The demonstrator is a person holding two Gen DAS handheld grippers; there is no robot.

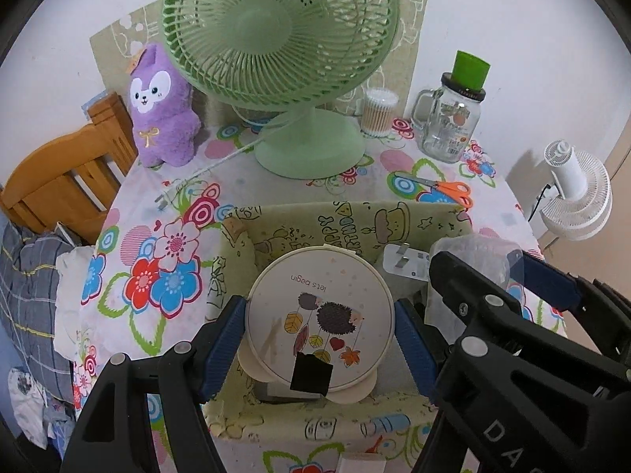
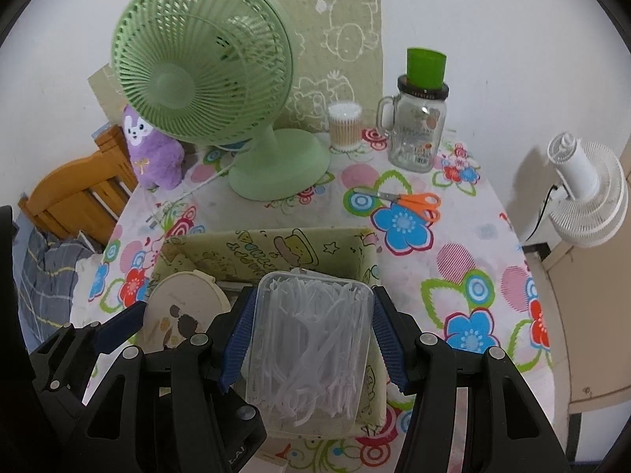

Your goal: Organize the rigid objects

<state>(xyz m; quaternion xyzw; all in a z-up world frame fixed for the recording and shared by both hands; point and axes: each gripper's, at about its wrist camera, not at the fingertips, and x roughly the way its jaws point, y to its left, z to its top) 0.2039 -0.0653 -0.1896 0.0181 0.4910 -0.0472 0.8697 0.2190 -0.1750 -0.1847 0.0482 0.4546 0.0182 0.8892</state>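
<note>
- Green fabric box (image 1: 398,216) sits on the flowery tablecloth (image 1: 165,205), in front of the green fan (image 1: 284,39)
- left gripper (image 1: 319,331) has its blue pads clamped on a round case (image 1: 315,315) with a hedgehog picture, held over the box
- right gripper (image 2: 311,339) is clamped on a clear plastic box (image 2: 311,351) full of white floss picks, also over the green box, just beside the round case
- orange scissors (image 2: 410,203), a glass jar (image 2: 414,138) and a tub of cotton swabs (image 2: 345,124) lie further back on the table
</note>
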